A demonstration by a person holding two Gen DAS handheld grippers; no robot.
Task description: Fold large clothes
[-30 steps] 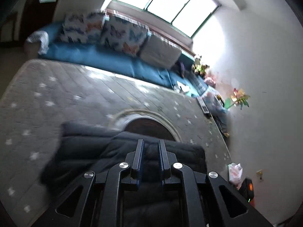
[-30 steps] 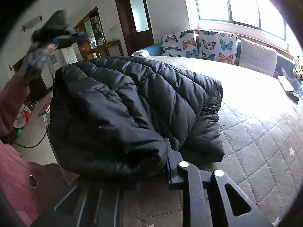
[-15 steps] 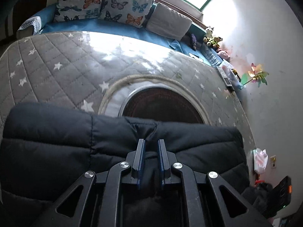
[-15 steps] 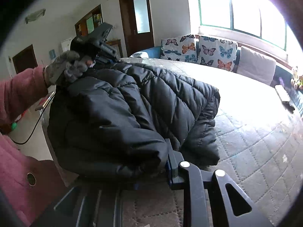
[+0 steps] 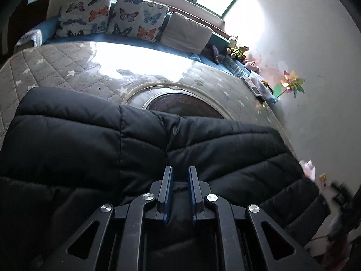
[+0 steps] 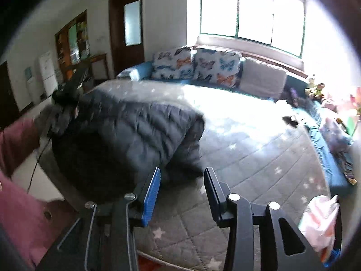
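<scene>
A black puffer jacket point(image 5: 140, 144) lies folded on a grey quilted mattress point(image 5: 56, 67). My left gripper point(image 5: 180, 174) is over it, its jaws nearly together with jacket fabric between them. In the right wrist view the jacket point(image 6: 135, 135) lies at the left of the mattress point(image 6: 259, 153). My right gripper point(image 6: 182, 176) is open and empty, just clear of the jacket's near edge. The left gripper point(image 6: 70, 88) shows at the jacket's far left end, held by a gloved hand.
Butterfly cushions point(image 5: 108, 15) and a beige cushion point(image 5: 185, 31) line a blue bench under the window. Soft toys point(image 5: 237, 47) and a pinwheel point(image 5: 291, 83) stand by the right wall. A plastic bag point(image 6: 320, 221) lies at the mattress's near right. A door point(image 6: 128, 29) is behind.
My right gripper has let go of the jacket, opened and drawn back. My left gripper has come down with its end of the jacket, which now lies flatter on the mattress.
</scene>
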